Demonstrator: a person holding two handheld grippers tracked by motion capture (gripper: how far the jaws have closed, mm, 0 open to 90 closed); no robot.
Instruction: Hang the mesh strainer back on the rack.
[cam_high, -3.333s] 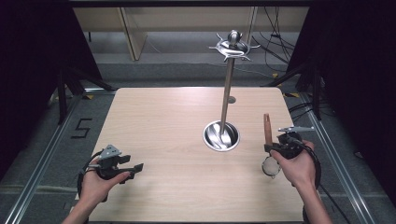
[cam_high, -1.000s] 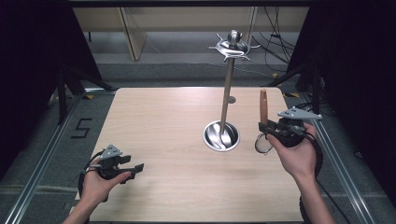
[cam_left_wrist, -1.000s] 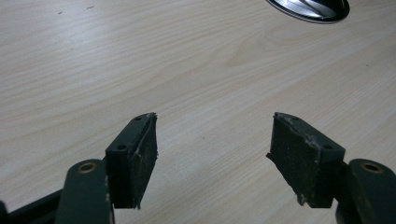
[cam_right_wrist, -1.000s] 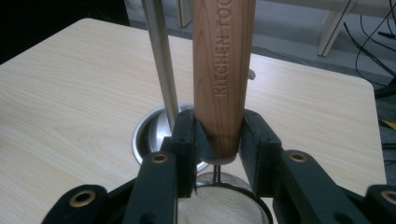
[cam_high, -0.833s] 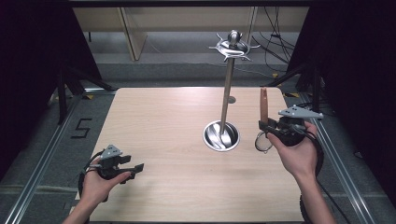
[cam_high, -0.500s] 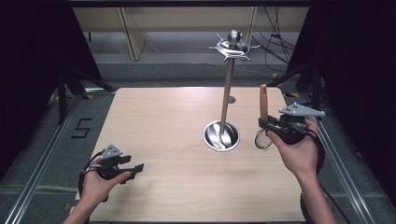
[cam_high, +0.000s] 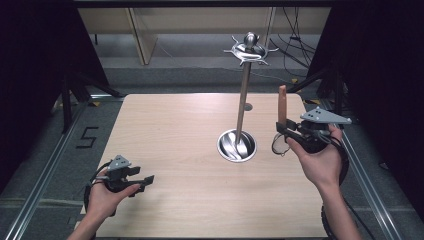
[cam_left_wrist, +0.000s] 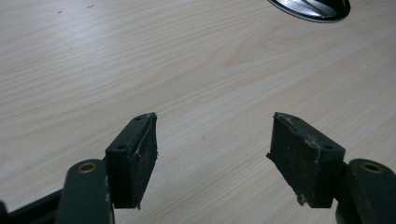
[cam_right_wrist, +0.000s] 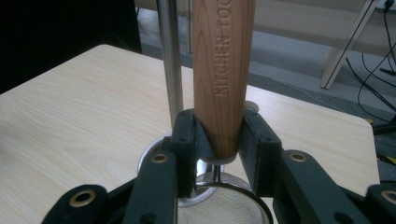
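Item: strainer (cam_high: 281, 131), wooden handle up, mesh hanging below, clamped in my right gripper (cam_right_wrist: 218, 149) at 3 o'clock of the stand (cam_high: 244, 95).
Left gripper (cam_left_wrist: 212, 151): released, idle at 7 o'clock on the table (cam_high: 180, 130).
Handling, by my judgement: keep the handle vertical, raise it level with the top hooks (cam_high: 250, 50), then approach slowly.

Pale wooden table (cam_high: 180, 135) with rounded corners and light grain, set on a grey floor (cam_high: 45, 150) marked with a black 5. Right of centre, a round shiny metal base (cam_high: 236, 145) standing directly on the wood, a slim metal pole (cam_high: 243, 100) rising upright from it. Near the far edge behind the pole, a small round mark (cam_high: 248, 106) in the surface
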